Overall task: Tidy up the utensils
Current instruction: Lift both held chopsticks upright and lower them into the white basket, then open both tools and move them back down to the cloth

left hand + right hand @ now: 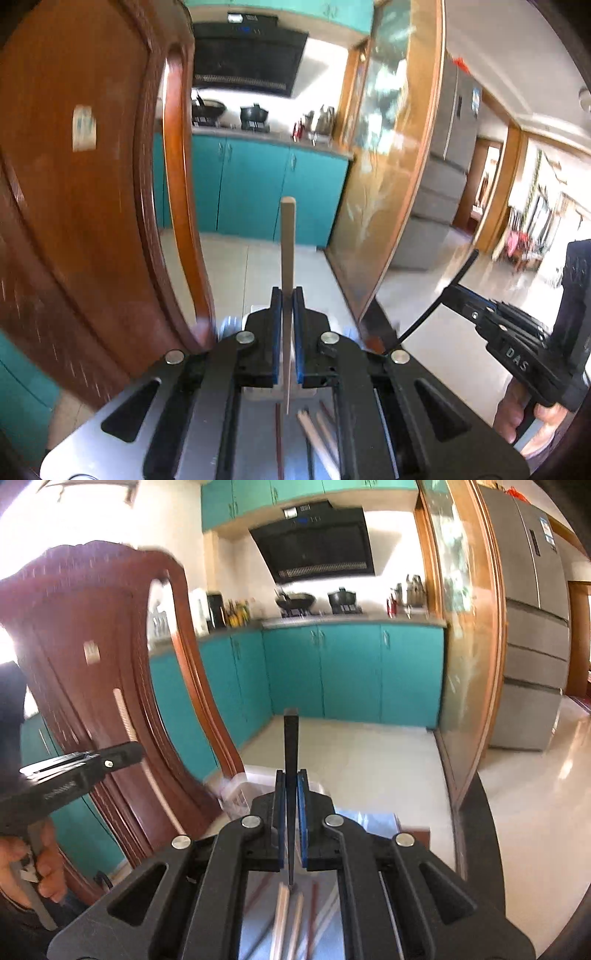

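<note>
Left gripper (287,325) pinching one pale wooden chopstick (287,236), right gripper (291,812) pinching one black chopstick (291,746); about four loose chopsticks (284,923) lying beneath.

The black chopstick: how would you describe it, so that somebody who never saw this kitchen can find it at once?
Look in the right wrist view, in front of the teal cabinets. The right claw is shut on the black chopstick, which stands upright between its blue pads. The loose chopsticks below are pale or reddish; the left claw's chopstick is pale wood.
</note>
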Motion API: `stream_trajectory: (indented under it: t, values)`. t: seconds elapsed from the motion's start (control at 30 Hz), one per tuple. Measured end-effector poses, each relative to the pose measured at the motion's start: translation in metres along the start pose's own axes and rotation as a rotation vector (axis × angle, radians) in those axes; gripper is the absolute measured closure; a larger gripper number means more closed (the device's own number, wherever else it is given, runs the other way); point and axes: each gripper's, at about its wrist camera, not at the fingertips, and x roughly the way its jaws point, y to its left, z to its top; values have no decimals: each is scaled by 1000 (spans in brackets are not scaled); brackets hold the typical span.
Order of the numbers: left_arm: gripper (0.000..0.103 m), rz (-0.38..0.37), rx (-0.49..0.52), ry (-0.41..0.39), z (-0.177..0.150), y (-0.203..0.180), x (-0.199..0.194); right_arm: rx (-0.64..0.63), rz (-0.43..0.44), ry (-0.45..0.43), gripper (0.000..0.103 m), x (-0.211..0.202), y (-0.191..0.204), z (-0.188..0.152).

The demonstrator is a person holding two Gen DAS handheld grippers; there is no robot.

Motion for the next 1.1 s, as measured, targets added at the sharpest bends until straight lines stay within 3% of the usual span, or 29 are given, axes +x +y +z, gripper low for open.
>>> stream_trajectory:
  t: [0.13,0.2,0.3,0.47,0.63,0.93,1.1]
  values:
    - [96,11,-51,-112,25,5,8,23,-9,-115,96,-2,3,40]
    - [96,51,-80,-160,27,9,19,49,-5,-154,96,0,1,54]
    - [96,97,-97,-178,21,12,39,49,-34,-214,96,8,2,68]
    - [96,145,-73,-78,-15,18,89,-2,-76,-110,96,62,12,38]
    - [96,177,-11,-22,-45,10,107,-33,-59,-38,96,91,18,-1]
    - [96,192,44,13,-67,1,102,-42,-65,19,96,100,18,-33]
    - [96,192,36,23,-71,2,96,-44,-66,11,90,89,19,-40]
